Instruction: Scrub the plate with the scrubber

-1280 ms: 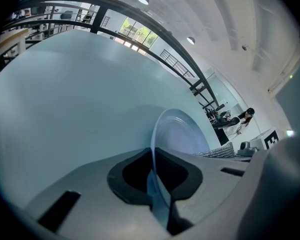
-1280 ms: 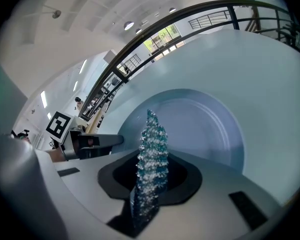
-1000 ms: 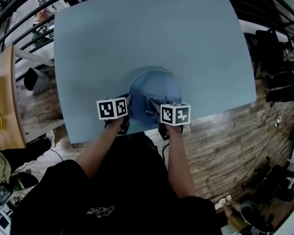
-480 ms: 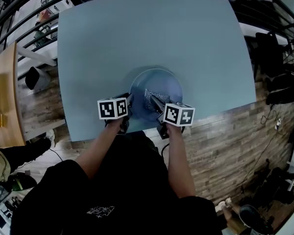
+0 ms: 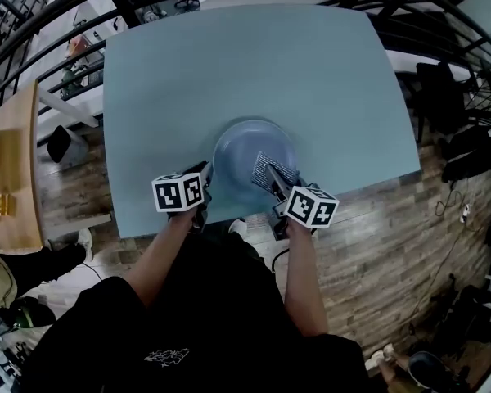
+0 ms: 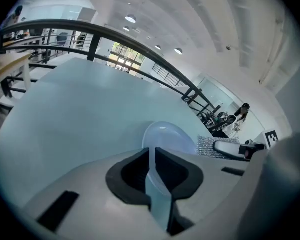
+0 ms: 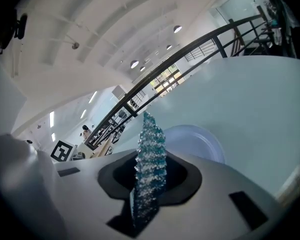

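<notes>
Round pale-blue plate (image 5: 244, 147) near table's (image 5: 229, 64) front edge, rim in left gripper (image 5: 206, 172); sparkly teal scrubber (image 5: 268, 164) in right gripper (image 5: 277, 179), over plate's right side.

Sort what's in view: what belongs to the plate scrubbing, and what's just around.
Job:
plate, rim clamped by the left gripper
scrubber, clamped in the right gripper

Just around:
grey table underneath
wooden table
black railing

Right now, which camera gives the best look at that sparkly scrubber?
The right gripper view: the scrubber fills the centre, pinched between the jaws, its glittery mesh plain. The head view shows it small, over the plate. The left gripper view catches only a silvery patch beside the plate.
</notes>
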Demonstrator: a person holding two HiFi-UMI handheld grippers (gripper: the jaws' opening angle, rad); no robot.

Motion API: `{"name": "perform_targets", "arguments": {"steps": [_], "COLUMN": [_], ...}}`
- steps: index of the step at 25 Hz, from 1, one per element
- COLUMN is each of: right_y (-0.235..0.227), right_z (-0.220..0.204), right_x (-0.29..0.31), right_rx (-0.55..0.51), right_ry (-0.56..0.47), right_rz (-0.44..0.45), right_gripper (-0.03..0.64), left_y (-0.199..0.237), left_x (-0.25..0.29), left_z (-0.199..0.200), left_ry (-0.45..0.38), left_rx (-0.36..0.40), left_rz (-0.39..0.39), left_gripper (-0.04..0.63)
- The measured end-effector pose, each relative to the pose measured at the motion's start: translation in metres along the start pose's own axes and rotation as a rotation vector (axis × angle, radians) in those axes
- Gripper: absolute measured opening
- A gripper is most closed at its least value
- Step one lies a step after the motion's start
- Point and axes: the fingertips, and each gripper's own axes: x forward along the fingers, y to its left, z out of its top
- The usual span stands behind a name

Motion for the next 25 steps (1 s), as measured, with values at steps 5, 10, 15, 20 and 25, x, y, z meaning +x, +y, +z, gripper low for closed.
{"name": "perform_targets", "arguments": {"steps": [5, 10, 15, 20, 25], "right_y": [0.007, 0.024, 0.041, 0.054, 0.063], "right_z": [0.015, 0.040, 0.062, 0.076, 0.093], "right_x": [-0.042, -0.084, -0.122, -0.150, -0.174], "right_rx": [-0.032, -0.138, -0.258, -0.308, -0.344], "right_ry": [-0.093, -0.193, -0.291, -0.357, -0.434], "right_rz": [-0.012, -0.017, -0.036, -0.072, -0.108], "right_gripper": [0.083, 0.083, 0.083, 0.083, 0.083], "left_y": [-0.028, -0.062, -0.098, -0.131, -0.161], "left_x": [-0.025, -0.046, -0.069, -0.097, -0.119], "left_z": [0.005, 0.011, 0.025, 0.046, 0.074], "left_ry": [-0.047, -0.099, -0.166, -0.228, -0.309], "left_rx": [0.072, 0.123, 0.200, 0.298, 0.402], "left_rz": [-0.023, -0.085, -0.159, -0.206, -0.243], "left_gripper": [0.011, 0.008, 0.008, 0.008, 0.008]}}
